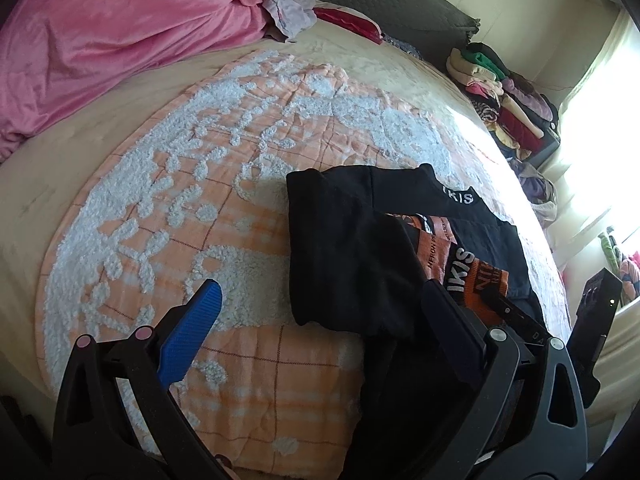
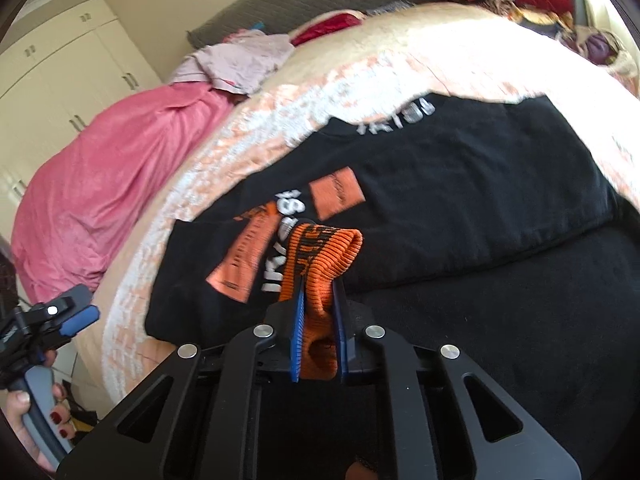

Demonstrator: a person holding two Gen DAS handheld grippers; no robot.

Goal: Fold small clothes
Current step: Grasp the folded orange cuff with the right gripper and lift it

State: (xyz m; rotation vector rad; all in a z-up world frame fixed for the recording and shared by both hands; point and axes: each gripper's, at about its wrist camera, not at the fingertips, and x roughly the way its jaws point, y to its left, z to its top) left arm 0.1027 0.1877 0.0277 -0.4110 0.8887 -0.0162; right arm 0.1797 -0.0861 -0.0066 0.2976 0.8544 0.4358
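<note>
Black sweatshirt [image 2: 460,184] with orange and white lettering lies on the bed, spread over the orange-and-white tufted bedspread [image 1: 248,128] towards the bed's near edge. Nearest the right wrist camera, the right gripper [image 2: 318,312] has its blue-padded fingers [image 2: 297,332] closed on the orange ribbed cuff [image 2: 320,264] of the garment; the cuff is pinched between the pads and bulges out beyond their tips. Below and beside it the black body of the garment shows an orange patch and white letters, partly blurred. In the left wrist view, the left gripper [image 1: 320,304] stands with its fingers spread wide: one blue pad [image 1: 192,332] hangs over the bedspread, the other, dark one sits at the garment's black fabric; whether it touches the cloth cannot be told. A folded black panel of the sweatshirt lies between those fingers and the collar, which bears white letters. At the lower left of the right wrist view, a hand [image 2: 36,412] with red nails holds the handle of the left gripper, beside the bed's edge. Further back, a pink blanket [image 1: 100,36] is heaped at the bed's far left side, with a pale lilac garment [image 2: 240,60] crumpled against it and a red item [image 1: 348,20] just beyond. A grey headboard [image 1: 392,8] backs the bed. A stack of mixed clothes [image 1: 508,100] stands off the far right corner, and cream wardrobe doors [image 2: 68,72] are behind.
</note>
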